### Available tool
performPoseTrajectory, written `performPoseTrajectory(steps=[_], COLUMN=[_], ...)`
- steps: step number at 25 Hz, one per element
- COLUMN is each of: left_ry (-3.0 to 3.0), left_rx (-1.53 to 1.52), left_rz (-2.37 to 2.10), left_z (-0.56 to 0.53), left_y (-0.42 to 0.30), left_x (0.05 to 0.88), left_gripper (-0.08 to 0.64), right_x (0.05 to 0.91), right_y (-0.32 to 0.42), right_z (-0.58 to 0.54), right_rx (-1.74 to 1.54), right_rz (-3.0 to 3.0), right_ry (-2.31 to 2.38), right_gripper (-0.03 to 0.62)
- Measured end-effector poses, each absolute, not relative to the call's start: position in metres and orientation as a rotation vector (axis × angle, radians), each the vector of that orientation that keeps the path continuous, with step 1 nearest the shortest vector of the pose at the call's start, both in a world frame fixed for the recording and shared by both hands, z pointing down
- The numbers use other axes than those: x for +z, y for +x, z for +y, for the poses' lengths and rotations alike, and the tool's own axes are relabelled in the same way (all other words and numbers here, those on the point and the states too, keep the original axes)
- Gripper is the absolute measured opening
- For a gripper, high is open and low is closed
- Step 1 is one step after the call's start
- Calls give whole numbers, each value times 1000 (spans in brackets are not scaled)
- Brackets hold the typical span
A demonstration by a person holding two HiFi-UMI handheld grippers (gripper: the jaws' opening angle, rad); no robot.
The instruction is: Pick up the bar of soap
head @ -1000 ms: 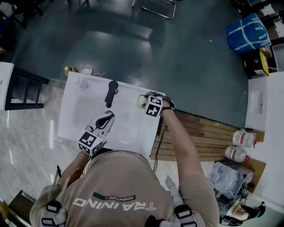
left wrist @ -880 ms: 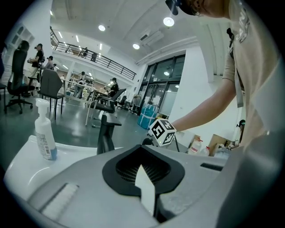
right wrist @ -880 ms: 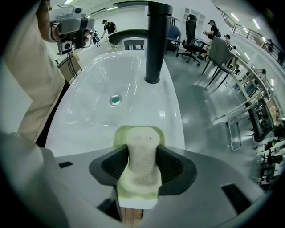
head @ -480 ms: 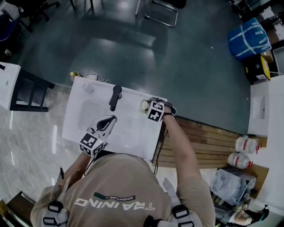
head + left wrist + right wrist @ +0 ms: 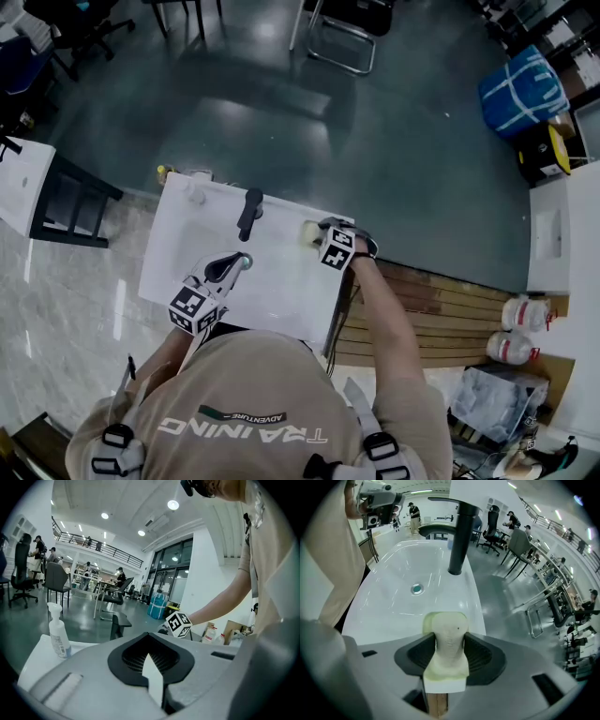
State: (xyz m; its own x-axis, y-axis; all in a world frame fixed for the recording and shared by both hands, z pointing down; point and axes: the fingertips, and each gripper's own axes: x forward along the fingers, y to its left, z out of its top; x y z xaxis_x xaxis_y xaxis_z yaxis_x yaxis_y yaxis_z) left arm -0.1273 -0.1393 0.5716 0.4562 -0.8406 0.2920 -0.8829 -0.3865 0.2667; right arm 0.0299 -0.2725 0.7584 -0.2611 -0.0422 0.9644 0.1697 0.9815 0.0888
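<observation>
The soap (image 5: 446, 630) is a pale, yellowish bar at the far right corner of the white sink (image 5: 281, 291), on the flat rim to the right of the black faucet (image 5: 249, 211). The right hand-held gripper (image 5: 321, 234) reaches in from the right edge and is pinching the bar across its narrow middle. In the right gripper view both ribbed pads press its sides, and the far end of the bar sticks out past them. Gripping it at the waist like this probably keeps a slippery bar from squirting out. From these views I cannot tell whether the soap still rests on the rim or is just clear of it, so the pick-up looks gripped but not clearly raised.

The left hand-held gripper (image 5: 234, 264) has its jaws pressed together with nothing between them. It hangs over the basin near the front edge, with its tip beside the green drain (image 5: 247, 261). It seems parked there, out of the right arm's way. A pump bottle (image 5: 57, 634) stands at the far left corner, well apart from the soap.

Against the frames from a second and half a second ago, the sink sits lower in the head view, which looks like head motion. Relative to the sink, both grippers stay about where they were. The right one was already at the soap, and the drain by the left tip now shows more plainly.
</observation>
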Motion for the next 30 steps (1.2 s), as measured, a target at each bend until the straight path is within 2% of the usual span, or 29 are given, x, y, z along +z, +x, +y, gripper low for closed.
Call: performPoseTrajectory(steps=[9, 22, 30], left_ry=[2339, 2339, 2358], left_rx=[144, 208, 235], left_rz=[-1490, -1459, -1454], left_z=[-137, -124, -132], left_y=[-138, -140, -140], left_x=[561, 566, 563], left_gripper=[-5, -3, -3], right_x=[740, 716, 667], right_y=[36, 32, 29], right_z=[-278, -286, -276], right_rx=[-209, 113, 150], right_rz=[-1933, -2286, -2572], right_ry=[52, 372, 489], right_gripper=[179, 175, 175])
